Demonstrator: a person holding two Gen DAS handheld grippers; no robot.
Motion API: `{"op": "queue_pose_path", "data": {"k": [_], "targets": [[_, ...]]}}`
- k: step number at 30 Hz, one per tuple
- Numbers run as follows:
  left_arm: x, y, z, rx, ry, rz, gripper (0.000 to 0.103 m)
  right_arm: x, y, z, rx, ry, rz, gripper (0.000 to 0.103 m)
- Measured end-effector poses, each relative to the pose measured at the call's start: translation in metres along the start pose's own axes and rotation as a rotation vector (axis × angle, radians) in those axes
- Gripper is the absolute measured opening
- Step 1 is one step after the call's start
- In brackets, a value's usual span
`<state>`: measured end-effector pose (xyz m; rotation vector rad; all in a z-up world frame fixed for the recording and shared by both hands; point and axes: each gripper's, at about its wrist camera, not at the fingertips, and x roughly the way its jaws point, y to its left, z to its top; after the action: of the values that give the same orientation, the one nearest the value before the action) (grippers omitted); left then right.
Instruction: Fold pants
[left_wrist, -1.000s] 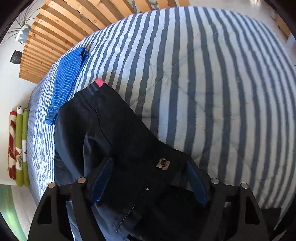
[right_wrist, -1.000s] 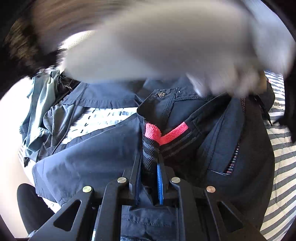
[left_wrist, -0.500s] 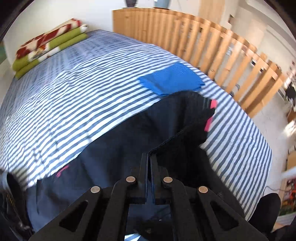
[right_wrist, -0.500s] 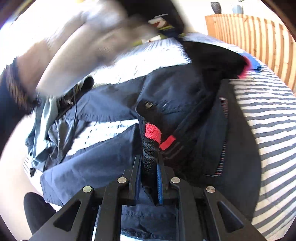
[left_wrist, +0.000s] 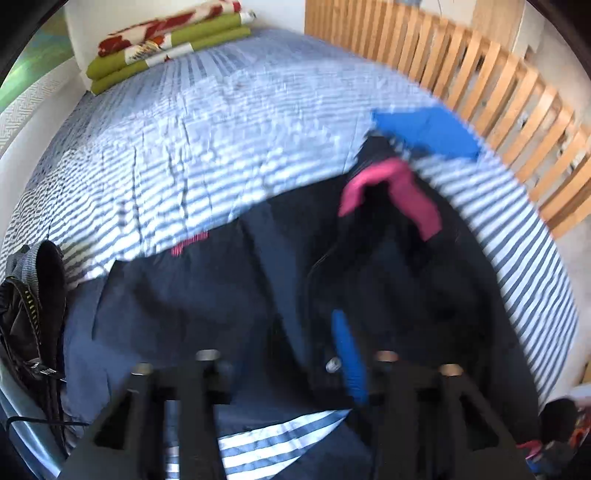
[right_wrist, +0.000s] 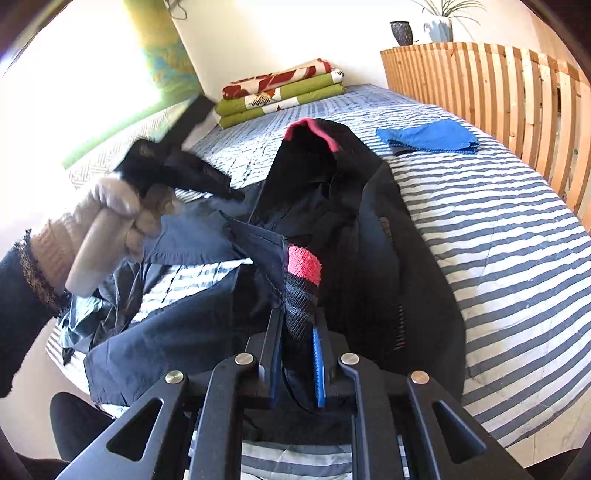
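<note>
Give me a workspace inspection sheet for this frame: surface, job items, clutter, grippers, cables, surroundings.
Surface: bed with blue-and-white striped cover, rumpled.
Job's things: dark navy pants with pink-edged waistband, partly lifted, not yet flat or folded.
Clutter: folded blue cloth beyond the pants; grey-blue garment pile at the near-left bed edge; stack of green and red-patterned textiles at the far end.
Grippers: right gripper shut on the pants' waistband; left gripper open above the pants, view blurred; gloved hand holds its handle.
Cables: thin dark cord at the left edge of the left wrist view.
Surroundings: wooden slat railing, pots on top, wall.
</note>
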<state>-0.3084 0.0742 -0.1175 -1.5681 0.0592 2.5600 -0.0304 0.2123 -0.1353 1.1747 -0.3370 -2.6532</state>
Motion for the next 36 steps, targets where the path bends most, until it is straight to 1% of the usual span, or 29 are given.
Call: {"op": "queue_pose_path", "data": {"k": [1, 3, 5, 7, 9, 10, 11, 12, 13, 16, 17, 20, 22, 24, 26, 28, 29, 30, 31, 32, 33, 34, 36], "targets": [[-0.01, -0.009, 0.004, 0.021, -0.033, -0.027, 0.057, 0.002, 0.001, -0.002, -0.003, 0.009, 0.004, 0.013], [-0.016, -0.025, 0.013, 0.091, -0.05, -0.07, 0.058, 0.006, 0.004, -0.003, -0.005, 0.019, 0.013, 0.013], [-0.001, -0.042, 0.025, 0.122, -0.009, -0.126, 0.059, 0.006, 0.005, -0.005, -0.007, 0.018, 0.016, 0.013], [0.018, -0.051, 0.038, 0.092, 0.028, -0.132, 0.063, 0.007, 0.005, -0.005, -0.003, 0.018, 0.02, 0.013], [0.045, -0.053, 0.049, 0.038, 0.064, -0.154, 0.063, 0.007, 0.004, -0.006, 0.006, 0.019, 0.024, 0.013], [0.059, -0.055, 0.055, 0.021, 0.078, -0.159, 0.042, 0.007, 0.003, -0.006, 0.009, 0.018, 0.024, 0.013], [0.068, -0.06, 0.059, 0.009, 0.091, -0.168, 0.016, 0.007, 0.003, -0.007, 0.009, 0.017, 0.024, 0.013], [0.078, -0.06, 0.063, -0.001, 0.116, -0.175, 0.004, 0.006, 0.002, -0.008, 0.007, 0.015, 0.023, 0.013], [0.082, -0.063, 0.068, -0.003, 0.117, -0.182, 0.004, 0.005, 0.001, -0.008, 0.004, 0.012, 0.02, 0.013], [0.059, -0.082, 0.092, 0.084, 0.069, -0.171, 0.004, -0.002, -0.004, -0.007, 0.002, -0.016, 0.011, 0.013], [0.051, -0.085, 0.103, 0.093, 0.059, -0.17, 0.004, -0.006, -0.007, -0.006, 0.006, -0.032, 0.008, 0.012], [0.026, -0.097, 0.146, 0.055, 0.029, -0.226, 0.003, -0.022, -0.024, -0.001, 0.038, -0.093, -0.023, 0.012], [0.016, -0.119, 0.173, 0.047, 0.027, -0.272, 0.004, -0.034, -0.039, 0.002, 0.067, -0.134, -0.06, 0.012], [0.013, -0.156, 0.195, 0.09, 0.022, -0.286, 0.004, -0.049, -0.056, 0.003, 0.094, -0.18, -0.116, 0.012], [0.02, -0.202, 0.213, 0.132, 0.029, -0.286, 0.004, -0.064, -0.072, 0.002, 0.117, -0.227, -0.193, 0.012], [0.041, -0.251, 0.226, 0.159, 0.047, -0.275, 0.005, -0.079, -0.088, -0.002, 0.144, -0.268, -0.298, 0.012], [0.054, -0.274, 0.229, 0.165, 0.069, -0.254, 0.005, -0.084, -0.097, -0.004, 0.163, -0.277, -0.341, 0.012], [0.068, -0.296, 0.233, 0.167, 0.092, -0.25, 0.007, -0.088, -0.107, -0.005, 0.186, -0.276, -0.384, 0.012], [0.08, -0.316, 0.235, 0.158, 0.135, -0.267, 0.02, -0.088, -0.12, -0.007, 0.213, -0.26, -0.445, 0.013], [0.091, -0.334, 0.237, 0.157, 0.198, -0.303, 0.031, -0.086, -0.131, -0.008, 0.24, -0.232, -0.486, 0.016], [0.097, -0.35, 0.237, 0.16, 0.252, -0.35, 0.049, -0.083, -0.143, -0.01, 0.267, -0.198, -0.493, 0.019], [0.097, -0.364, 0.236, 0.166, 0.258, -0.369, 0.051, -0.079, -0.155, -0.011, 0.303, -0.159, -0.5, 0.021], [0.086, -0.381, 0.234, 0.218, 0.219, -0.356, 0.051, -0.079, -0.17, -0.014, 0.37, -0.146, -0.497, 0.022]]}}
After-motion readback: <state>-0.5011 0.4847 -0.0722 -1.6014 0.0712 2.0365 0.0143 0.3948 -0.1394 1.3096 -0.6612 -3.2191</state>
